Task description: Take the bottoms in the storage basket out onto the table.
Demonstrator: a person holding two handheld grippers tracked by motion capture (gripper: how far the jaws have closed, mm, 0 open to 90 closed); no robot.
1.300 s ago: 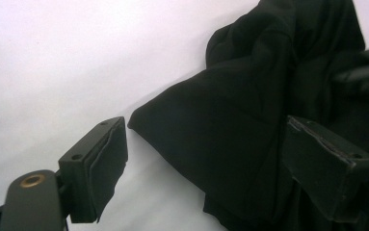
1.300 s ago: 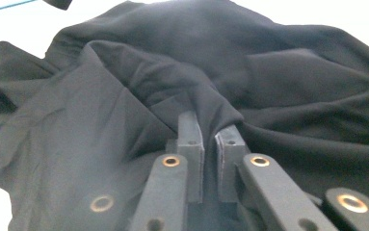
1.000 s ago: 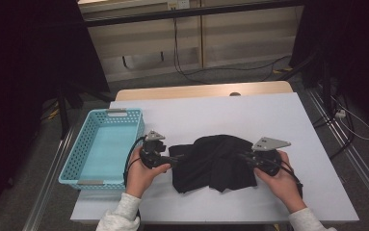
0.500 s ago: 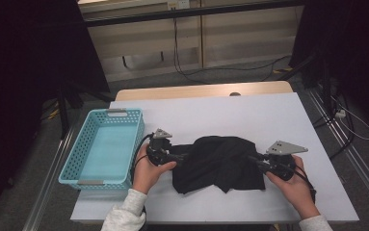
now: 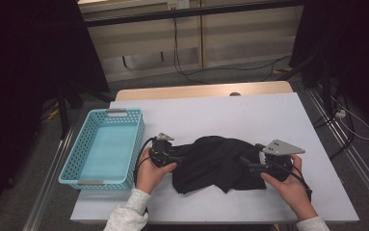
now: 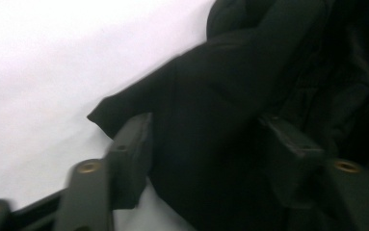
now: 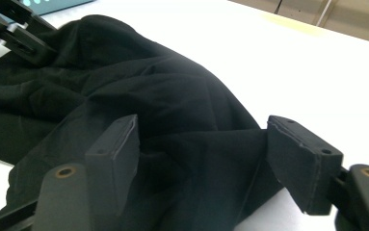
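Note:
A crumpled black cloth (image 5: 216,161) lies on the white table (image 5: 249,115). My left gripper (image 5: 182,156) is at the cloth's left edge. Its jaws have just been closing, and a fold of the cloth (image 6: 220,96) sits between them, with the gripper (image 6: 208,144) still wide. My right gripper (image 5: 245,162) is at the cloth's right edge. Its jaws have just been opening; the cloth (image 7: 148,96) lies between them, and the gripper (image 7: 201,144) has its pads (image 7: 117,144) apart from the fabric. The left gripper (image 7: 23,33) appears at the cloth's far side in the right gripper view.
A turquoise plastic basket (image 5: 138,139) stands at the table's left edge, close beside my left hand. A wooden tabletop strip (image 5: 201,90) runs along the far edge. Cables lie on the floor beyond.
My left gripper has sunk a little onto the cloth's left edge. The cloth's right side has settled and lies flatter in front of my right gripper.

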